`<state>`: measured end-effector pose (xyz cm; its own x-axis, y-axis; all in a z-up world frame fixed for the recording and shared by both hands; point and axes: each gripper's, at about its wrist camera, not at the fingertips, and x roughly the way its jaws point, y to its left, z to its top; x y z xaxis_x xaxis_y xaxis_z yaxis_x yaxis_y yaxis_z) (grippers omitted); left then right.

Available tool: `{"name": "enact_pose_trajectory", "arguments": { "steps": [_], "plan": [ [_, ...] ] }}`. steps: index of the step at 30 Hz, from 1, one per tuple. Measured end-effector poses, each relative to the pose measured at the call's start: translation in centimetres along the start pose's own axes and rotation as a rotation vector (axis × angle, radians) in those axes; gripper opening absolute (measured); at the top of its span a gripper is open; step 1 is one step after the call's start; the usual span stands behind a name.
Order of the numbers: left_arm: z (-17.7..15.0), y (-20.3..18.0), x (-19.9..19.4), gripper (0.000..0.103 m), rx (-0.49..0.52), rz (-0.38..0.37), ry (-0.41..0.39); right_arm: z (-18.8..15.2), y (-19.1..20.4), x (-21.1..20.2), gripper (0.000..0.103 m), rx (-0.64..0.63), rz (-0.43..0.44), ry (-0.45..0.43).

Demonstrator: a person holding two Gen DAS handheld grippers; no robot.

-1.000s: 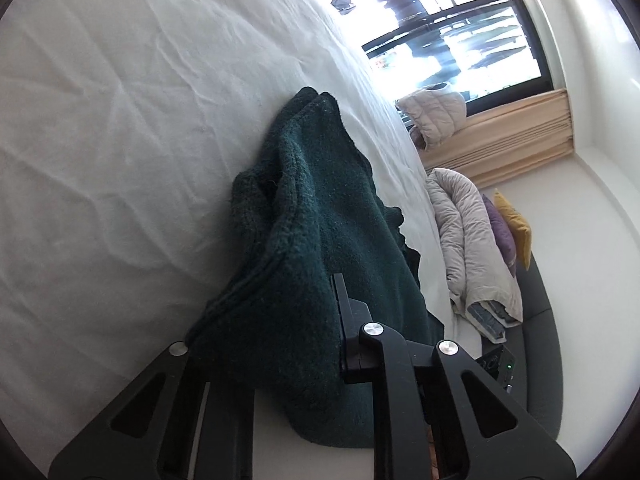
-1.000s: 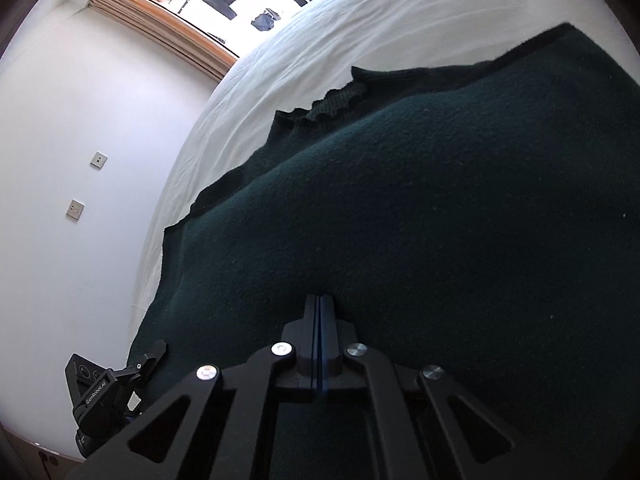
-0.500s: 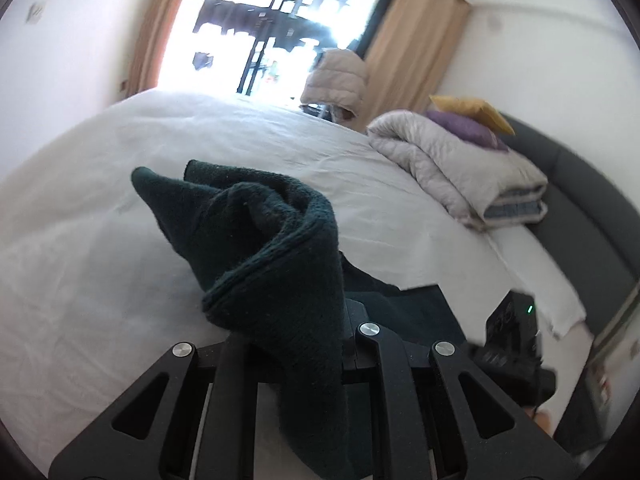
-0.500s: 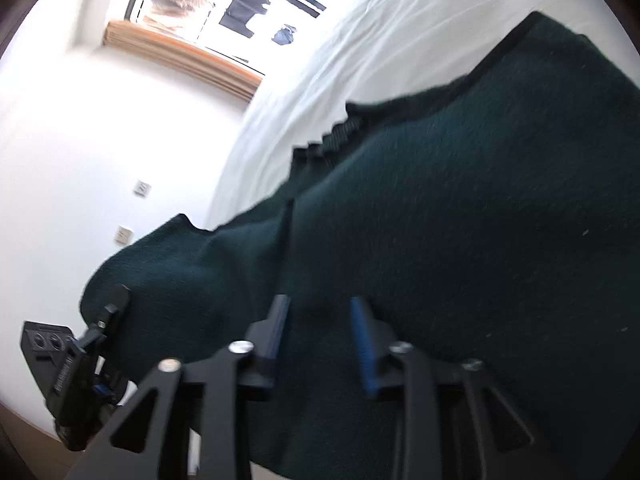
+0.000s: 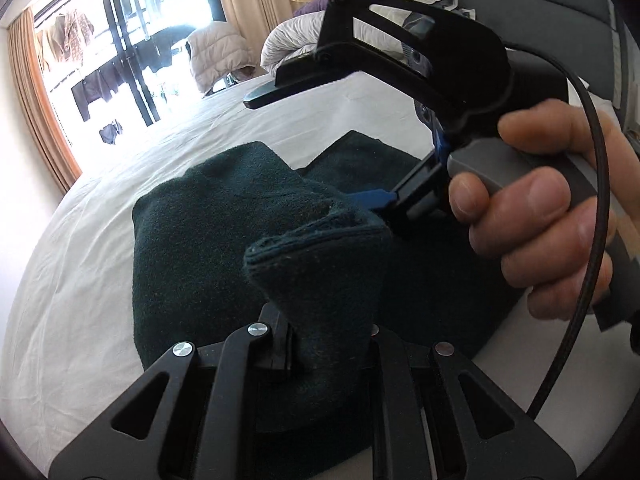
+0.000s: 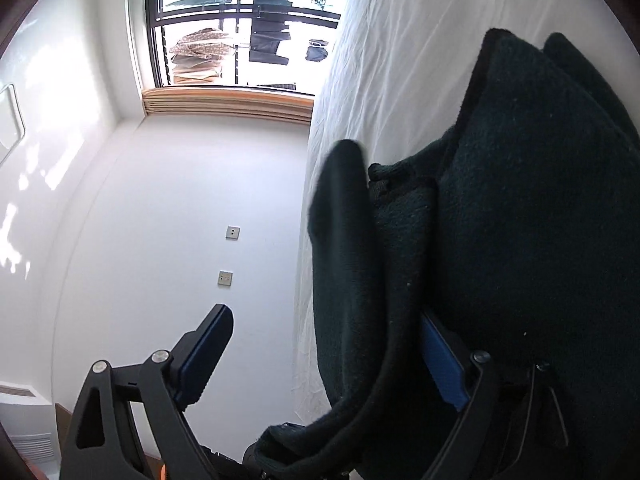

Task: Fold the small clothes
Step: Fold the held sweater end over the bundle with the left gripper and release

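Left gripper (image 5: 320, 340) clamps a bunched fold of dark green garment (image 5: 208, 240) above white bed (image 5: 80, 280), right gripper (image 6: 324, 356) jaws just spread wide, cloth draped between: fold may slump sideways, unsupported.

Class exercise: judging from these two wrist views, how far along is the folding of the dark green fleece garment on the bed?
Partly done. One part of the dark green fleece garment already lies doubled on the white bed sheet. In hand: the left gripper pinches a bunched end; the right gripper has just been opening, clamping nothing. Left: laying that end down and smoothing.
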<state>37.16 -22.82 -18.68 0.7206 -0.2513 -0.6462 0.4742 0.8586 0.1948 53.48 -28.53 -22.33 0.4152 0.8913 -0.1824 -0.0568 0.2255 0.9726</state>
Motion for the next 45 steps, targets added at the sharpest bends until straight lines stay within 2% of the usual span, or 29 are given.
{"name": "enact_pose_trajectory", "arguments": {
  "steps": [3, 6, 9, 10, 11, 12, 16, 19, 22, 25, 30, 37, 39, 42, 43, 44, 45],
  "plan": [
    [0.0, -0.8, 0.1, 0.012, 0.049, 0.011, -0.005, 0.5, 0.2, 0.0, 0.092, 0.001, -0.031, 0.008],
    [-0.5, -1.3, -0.1, 0.012, 0.107, 0.022, -0.009, 1.3, 0.8, 0.8, 0.089, -0.027, -0.108, 0.032],
    [-1.4, -1.1, 0.0, 0.012, 0.137, 0.03, 0.001, 2.0, 1.2, 1.7, 0.066, -0.085, -0.227, 0.082],
    [-1.6, -0.9, -0.1, 0.012, 0.142, 0.031, 0.003, 2.1, 1.4, 2.1, 0.046, -0.113, -0.289, 0.096],
    [-1.6, -0.9, 0.0, 0.012, 0.146, 0.03, 0.003, 2.1, 1.7, 2.5, 0.02, -0.14, -0.358, 0.105],
    [-1.0, -0.8, 0.0, 0.012, 0.149, 0.025, 0.003, 2.1, 1.8, 2.4, 0.015, -0.152, -0.387, 0.113],
    [-0.2, -1.5, -0.1, 0.012, 0.178, 0.006, -0.02, 2.5, 3.2, 0.4, 0.012, -0.235, -0.441, 0.101],
    [1.0, -2.7, 0.1, 0.012, 0.196, -0.022, -0.035, 3.4, 4.0, -1.2, 0.012, -0.297, -0.52, 0.093],
    [2.0, -3.7, 0.8, 0.012, 0.22, -0.037, -0.037, 3.9, 3.9, -2.8, 0.012, -0.331, -0.546, 0.083],
    [2.3, -4.3, 1.5, 0.012, 0.238, -0.054, -0.034, 4.7, 3.3, -4.5, 0.012, -0.334, -0.549, 0.075],
    [2.3, -4.9, 2.3, 0.012, 0.249, -0.073, -0.027, 5.0, 2.3, -5.1, 0.012, -0.328, -0.565, 0.071],
    [2.4, -4.2, 3.1, 0.013, 0.224, -0.083, 0.0, 4.9, 0.0, -5.3, 0.012, -0.282, -0.562, 0.047],
    [2.5, -3.2, 2.9, 0.015, 0.2, -0.105, 0.014, 4.9, -0.2, -5.0, 0.012, -0.278, -0.556, 0.041],
    [2.5, -1.8, 1.4, 0.024, 0.142, -0.172, 0.023, 4.9, -0.6, -5.8, 0.012, -0.258, -0.544, 0.03],
    [2.2, -0.8, 0.4, 0.033, 0.115, -0.188, 0.017, 4.9, -0.5, -5.9, 0.014, -0.251, -0.542, 0.02],
    [1.8, 0.4, -0.7, 0.06, 0.083, -0.213, 0.005, 5.0, -0.4, -6.2, 0.017, -0.238, -0.546, -0.003],
    [1.4, 1.3, -1.8, 0.073, 0.054, -0.231, -0.016, 5.1, -0.3, -6.5, 0.017, -0.217, -0.542, -0.028]
  ]
}}
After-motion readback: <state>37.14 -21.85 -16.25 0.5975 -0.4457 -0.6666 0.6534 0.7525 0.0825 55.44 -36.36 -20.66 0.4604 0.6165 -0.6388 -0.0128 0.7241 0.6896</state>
